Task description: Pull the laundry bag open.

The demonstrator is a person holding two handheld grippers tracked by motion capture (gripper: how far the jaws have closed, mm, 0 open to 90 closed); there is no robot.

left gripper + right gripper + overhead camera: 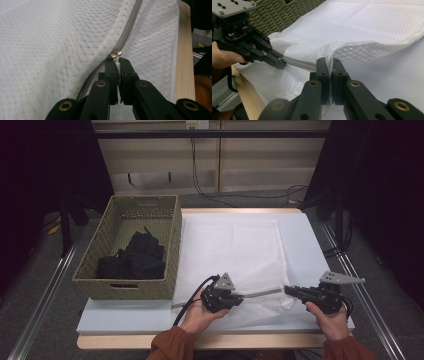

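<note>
High view: white mesh laundry bag (235, 255), grey zipper (260, 293).

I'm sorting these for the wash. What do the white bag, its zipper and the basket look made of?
White bag: looks like soft synthetic mesh, with a matte open diamond weave that sags in folds. Zipper: grey fabric tape, with a small shiny, probably metal pull. Basket: olive-brown woven wicker or paper cord; which one is unclear.

Left claw (239, 298) clamped shut, right claw (288, 290) likewise — tips facing inward.
</note>
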